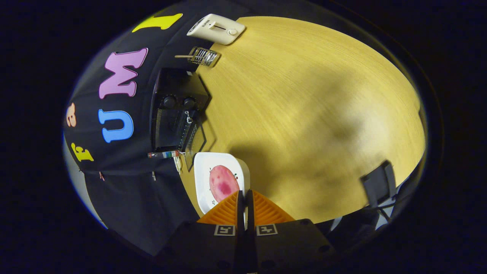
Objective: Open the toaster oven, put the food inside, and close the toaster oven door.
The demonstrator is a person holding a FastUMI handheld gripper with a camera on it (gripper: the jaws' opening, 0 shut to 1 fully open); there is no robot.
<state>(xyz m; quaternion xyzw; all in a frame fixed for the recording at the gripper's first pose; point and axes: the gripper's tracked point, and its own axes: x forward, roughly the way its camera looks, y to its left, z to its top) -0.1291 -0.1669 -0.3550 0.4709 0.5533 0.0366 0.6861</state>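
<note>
With the oven (177,114) door apparently down, the gripper (244,198), fingers pressed together over the plate (203,167) beside it, must spread to take the food (223,182).

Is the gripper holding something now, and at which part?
Nothing is held. The gripper is shut with nothing between its fingers, just short of the white plate bearing the pink food.

— What carries it all?
— A pale wooden table (312,114). At ten o'clock stands the black toaster oven (177,110); at eleven, a wire rack (204,56) and white toaster (216,28).
— Nearer the fingers?
— A white plate (203,167), just ahead.
</note>
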